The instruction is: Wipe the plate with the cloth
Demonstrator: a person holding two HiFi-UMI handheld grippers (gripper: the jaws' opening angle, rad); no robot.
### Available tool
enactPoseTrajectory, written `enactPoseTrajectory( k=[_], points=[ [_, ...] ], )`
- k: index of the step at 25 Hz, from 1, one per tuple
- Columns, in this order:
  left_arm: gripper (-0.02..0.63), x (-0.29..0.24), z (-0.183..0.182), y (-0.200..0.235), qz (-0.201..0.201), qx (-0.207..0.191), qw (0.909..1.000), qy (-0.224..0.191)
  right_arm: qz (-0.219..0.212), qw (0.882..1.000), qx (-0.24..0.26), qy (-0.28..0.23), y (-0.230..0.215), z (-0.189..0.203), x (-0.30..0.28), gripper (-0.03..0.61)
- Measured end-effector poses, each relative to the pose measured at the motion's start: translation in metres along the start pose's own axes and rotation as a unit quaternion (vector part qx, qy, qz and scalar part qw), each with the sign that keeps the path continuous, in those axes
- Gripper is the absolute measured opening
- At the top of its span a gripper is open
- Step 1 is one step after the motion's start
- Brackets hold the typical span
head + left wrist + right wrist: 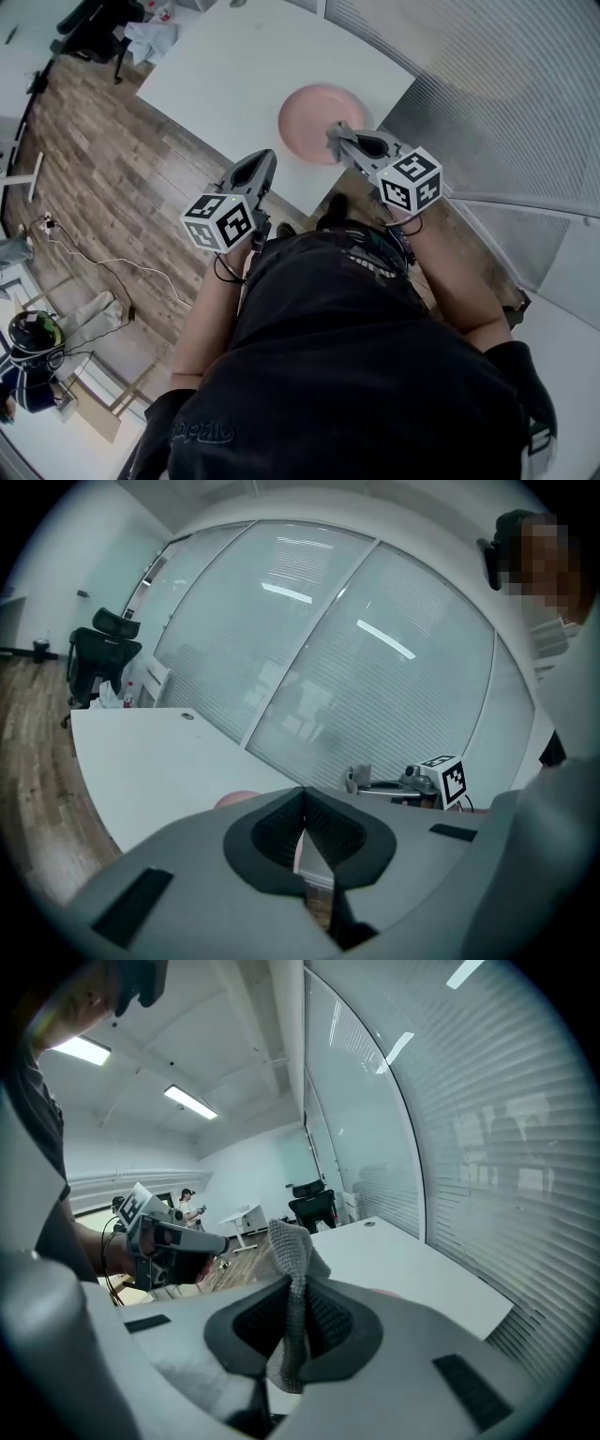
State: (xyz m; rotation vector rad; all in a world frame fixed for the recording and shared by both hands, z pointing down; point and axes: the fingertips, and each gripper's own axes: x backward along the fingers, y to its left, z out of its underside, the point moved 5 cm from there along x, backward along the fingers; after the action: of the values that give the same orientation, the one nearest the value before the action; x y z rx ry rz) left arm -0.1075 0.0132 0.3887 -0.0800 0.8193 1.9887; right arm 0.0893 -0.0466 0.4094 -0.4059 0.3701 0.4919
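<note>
Cloth between jaws of right hand-held gripper

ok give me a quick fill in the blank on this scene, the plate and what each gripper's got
1. The right gripper is shut on a grey ____.
2. The left gripper has its jaws together with ____ between them.
3. The plate lying on the white table is ____ in colour.

Missing words: cloth; nothing; pink.
</note>
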Motion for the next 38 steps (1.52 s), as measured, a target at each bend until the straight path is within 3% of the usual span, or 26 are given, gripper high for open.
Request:
enactPoseTrajectory(
  k=[9, 17, 28, 38],
  points=[
    [0.016, 0.061, 0.023, 0.012, 0.043, -0.018, 0.9988, 0.014, 0.04, 0.999, -0.008, -0.015, 0.063, 0.01, 0.011, 0.032],
    [0.016, 0.086, 0.04, -0.005, 0.078, -0.038, 0.9959, 0.025, 0.078, 0.996, -0.031, -0.032, 0.109, 0.031, 0.044, 0.032],
    [0.016, 0.085, 0.061, -0.064, 0.062, -0.04, 0.9973, 0.008, 0.055, 0.998, -0.026, -0.029, 0.116, 0.05, 0.095, 0.032],
    [0.017, 0.091, 0.117, -0.146, 0.052, -0.052, 0.9973, -0.006, 0.028, 0.999, -0.006, -0.023, 0.135, 0.102, 0.164, 0.032]
  ],
)
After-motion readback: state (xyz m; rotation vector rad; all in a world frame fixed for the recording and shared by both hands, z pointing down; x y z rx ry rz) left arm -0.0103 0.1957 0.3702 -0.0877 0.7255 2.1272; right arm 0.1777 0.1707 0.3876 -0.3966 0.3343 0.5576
